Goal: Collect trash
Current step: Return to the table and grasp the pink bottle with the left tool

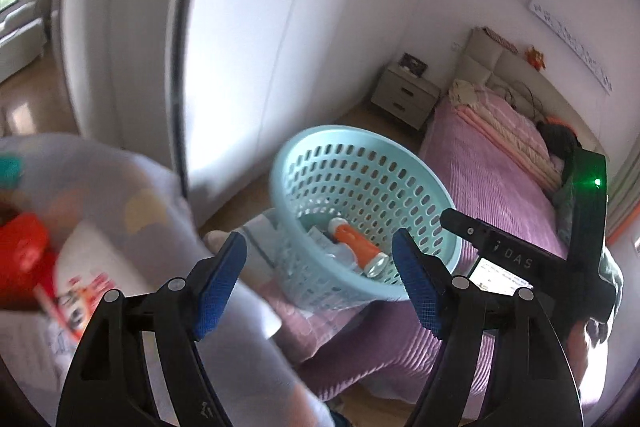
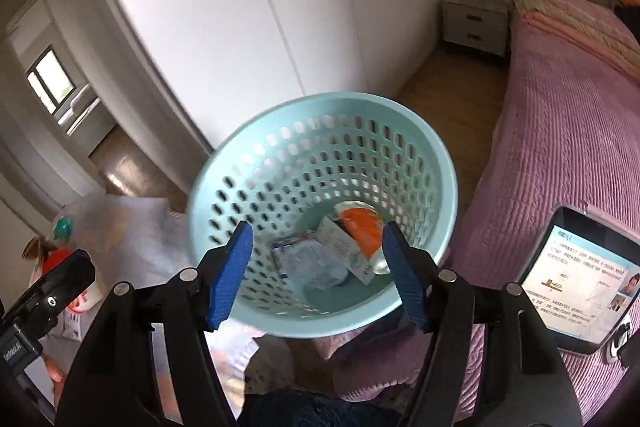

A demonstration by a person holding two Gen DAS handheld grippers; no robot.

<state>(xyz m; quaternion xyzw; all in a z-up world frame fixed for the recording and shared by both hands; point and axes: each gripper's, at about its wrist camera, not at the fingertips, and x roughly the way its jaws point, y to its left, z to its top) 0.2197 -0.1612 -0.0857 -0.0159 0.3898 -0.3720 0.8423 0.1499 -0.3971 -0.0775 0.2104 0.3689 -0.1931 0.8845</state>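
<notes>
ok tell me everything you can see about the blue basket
The basket is round, pale teal, apparently plastic, with a solid rim and walls perforated by oval holes. It sits tilted at the corner of the pink bed, mouth toward the cameras. Inside lie an orange and white flashlight, a small carton and crumpled clear packaging. Neither gripper touches it.

The perforated basket [image 2: 248, 163] is looking like smooth, slightly glossy pale-blue plastic. The bedspread [image 2: 560, 131] is showing as matt, ribbed pink cloth. The wardrobe doors [image 2: 224, 27] are appearing smooth and satin white, the floor [image 2: 436, 83] as polished wood, the tablet screen [image 2: 580, 275] as glossy glass.
</notes>
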